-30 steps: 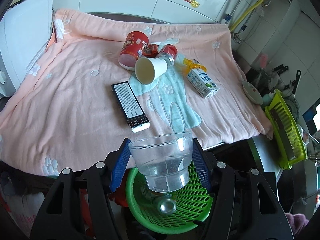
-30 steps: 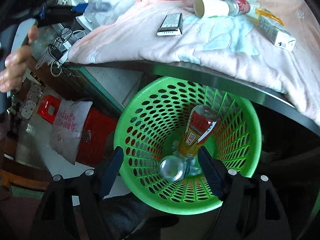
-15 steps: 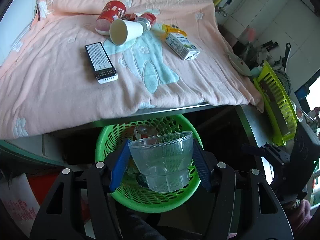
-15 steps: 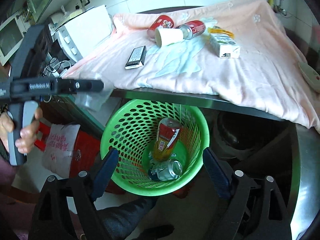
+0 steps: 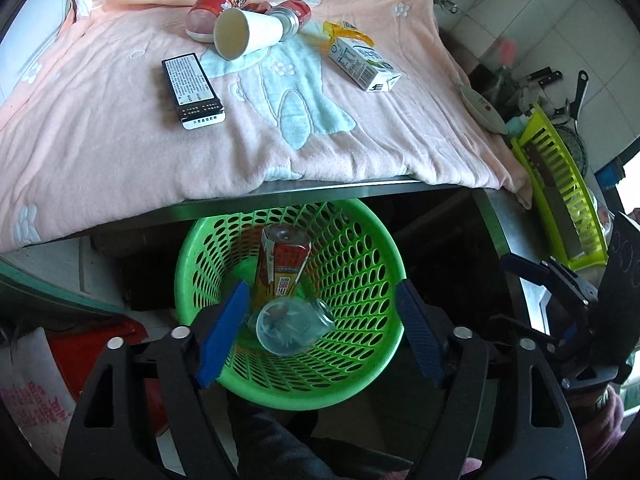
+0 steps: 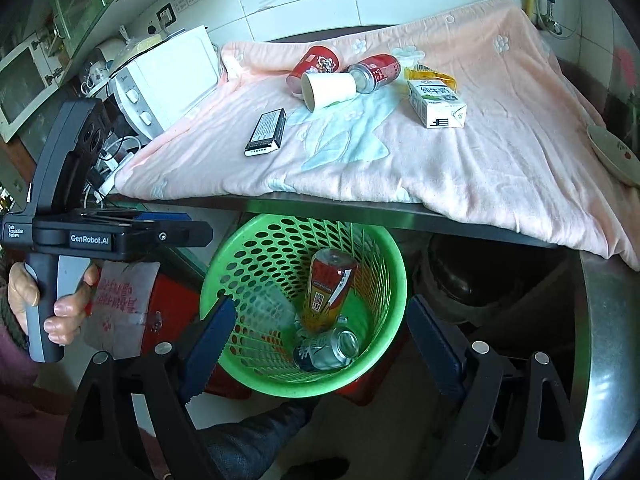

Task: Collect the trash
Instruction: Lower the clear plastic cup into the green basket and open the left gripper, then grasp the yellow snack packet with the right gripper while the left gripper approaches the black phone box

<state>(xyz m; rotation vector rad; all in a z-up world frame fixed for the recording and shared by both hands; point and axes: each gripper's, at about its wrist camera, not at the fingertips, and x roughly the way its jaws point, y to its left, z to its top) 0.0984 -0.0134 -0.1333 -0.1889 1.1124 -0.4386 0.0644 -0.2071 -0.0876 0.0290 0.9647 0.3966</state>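
Note:
A green mesh basket point(image 5: 360, 240) point(image 6: 380, 264) stands on the floor below the table edge. It holds a red bottle point(image 5: 282, 264) point(image 6: 330, 284), a can point(image 6: 326, 350) and a clear plastic cup point(image 5: 294, 326). My left gripper point(image 5: 320, 330) is open and empty above the basket. My right gripper point(image 6: 322, 338) is open and empty, also over the basket. On the pink towel point(image 5: 100, 140) lie a white paper cup point(image 5: 248, 36) point(image 6: 328, 90), a red cup point(image 5: 218, 8), a red can point(image 6: 374, 72), a milk carton point(image 5: 362, 64) point(image 6: 436, 104) and a black box point(image 5: 192, 90) point(image 6: 266, 132).
A lime dish rack point(image 5: 556, 196) and a plate point(image 5: 482, 110) sit to the right of the towel. A white microwave point(image 6: 164, 80) stands at the left. A red container point(image 6: 132, 300) is on the floor beside the basket.
My left gripper opened and the clear cup dropped into the basket. The right gripper rose and pulled back from the basket.

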